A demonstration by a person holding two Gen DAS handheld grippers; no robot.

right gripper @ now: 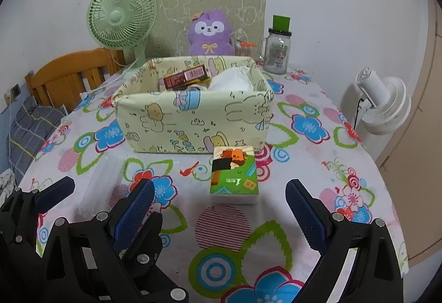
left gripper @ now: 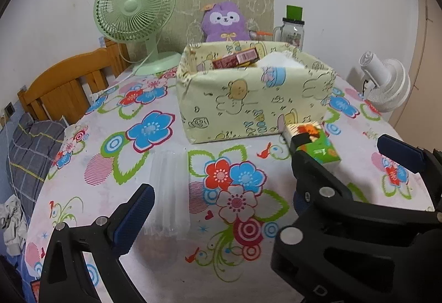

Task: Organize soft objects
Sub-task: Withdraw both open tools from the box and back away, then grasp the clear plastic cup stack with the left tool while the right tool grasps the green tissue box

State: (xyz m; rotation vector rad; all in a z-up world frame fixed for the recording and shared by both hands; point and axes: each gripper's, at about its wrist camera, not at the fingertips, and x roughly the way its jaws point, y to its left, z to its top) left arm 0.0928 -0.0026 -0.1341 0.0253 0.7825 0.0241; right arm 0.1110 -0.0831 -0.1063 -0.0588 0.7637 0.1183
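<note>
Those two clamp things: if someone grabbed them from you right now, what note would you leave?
Left gripper: open, empty.
Right gripper: open, empty, aimed at the green tissue pack.
The pack lies on the floral tablecloth, just in front of the yellow fabric box.
Done: a red packet and something white already sit in the box.
Left: grasp the pack and put it in the box.
</note>
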